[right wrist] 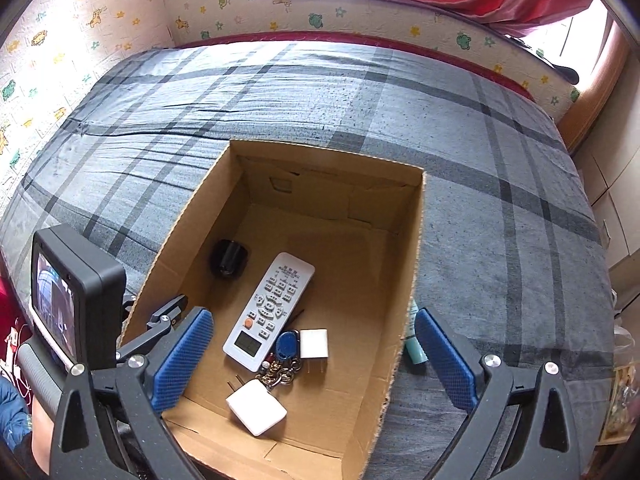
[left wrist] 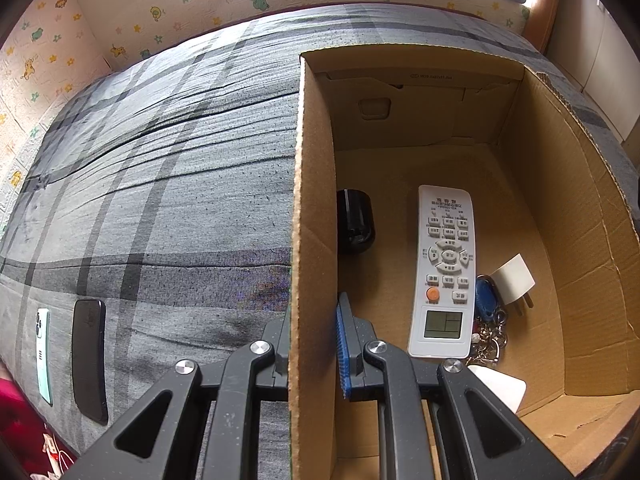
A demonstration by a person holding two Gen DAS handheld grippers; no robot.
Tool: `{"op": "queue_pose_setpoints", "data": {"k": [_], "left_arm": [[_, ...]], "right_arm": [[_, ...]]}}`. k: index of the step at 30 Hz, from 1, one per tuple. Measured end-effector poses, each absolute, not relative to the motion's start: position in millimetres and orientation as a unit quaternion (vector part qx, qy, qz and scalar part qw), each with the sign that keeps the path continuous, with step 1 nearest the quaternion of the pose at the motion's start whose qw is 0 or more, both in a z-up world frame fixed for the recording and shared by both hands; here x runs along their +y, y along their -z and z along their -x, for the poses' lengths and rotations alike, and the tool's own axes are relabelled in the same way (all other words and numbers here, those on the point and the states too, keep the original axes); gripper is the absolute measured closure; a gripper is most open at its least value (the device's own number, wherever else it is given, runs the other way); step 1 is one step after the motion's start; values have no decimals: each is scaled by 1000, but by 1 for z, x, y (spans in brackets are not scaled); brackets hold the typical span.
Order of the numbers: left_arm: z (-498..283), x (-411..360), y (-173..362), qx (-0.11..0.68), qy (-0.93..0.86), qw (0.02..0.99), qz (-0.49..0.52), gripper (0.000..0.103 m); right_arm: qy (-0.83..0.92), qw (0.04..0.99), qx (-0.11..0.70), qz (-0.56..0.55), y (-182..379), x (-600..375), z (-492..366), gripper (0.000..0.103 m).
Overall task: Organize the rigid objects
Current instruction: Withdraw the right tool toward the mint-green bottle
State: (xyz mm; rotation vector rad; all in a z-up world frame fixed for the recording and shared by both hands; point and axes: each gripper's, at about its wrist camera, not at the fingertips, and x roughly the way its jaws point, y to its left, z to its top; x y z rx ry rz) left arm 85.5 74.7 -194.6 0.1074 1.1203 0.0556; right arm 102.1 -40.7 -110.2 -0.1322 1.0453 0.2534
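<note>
Tidying hard things into the cardboard box [right wrist: 414, 240] on the bed [right wrist: 280, 92].
The left tongs [left wrist: 312, 344] are pinching the box wall; the right tongs [right wrist: 312, 360] are hanging wide open, holding nothing. The remote [right wrist: 268, 308] is lying inside, stiff, light, probably slippery; grab its long sides.

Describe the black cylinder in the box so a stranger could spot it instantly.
Find the cardboard box on the plaid bed. Inside, left of the white remote and apart from it, the black cylinder lies by the left wall. It is the only dark item there.
</note>
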Motion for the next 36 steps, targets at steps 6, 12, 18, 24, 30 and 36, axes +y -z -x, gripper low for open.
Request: {"op": "queue_pose_setpoints", "data": {"k": [6,12,18,24,30,36], "left_arm": [[-86,76,194,531,-27,846,-50,86],[-85,75,195,530,-27,846,-51,86],[-84,74,194,530,-28,846,-52,87],[-84,74,194,530,-28,846,-55,86],[-83,70,195,529,-30,846,-57,86],[-83,68,195,529,-31,846,-59,86]], "right_arm": [[-105,863,492,51,106,-61,-102,0],[-84,868,488,39,107,-87,-105,0],[-66,870,488,26,114,-116,-107,0],[-56,867,494,13,126,-139,-109,0],[-52,864,501,19,142,-155,-110,0],[-53,860,507,19,162,-169,-108,0]]}}
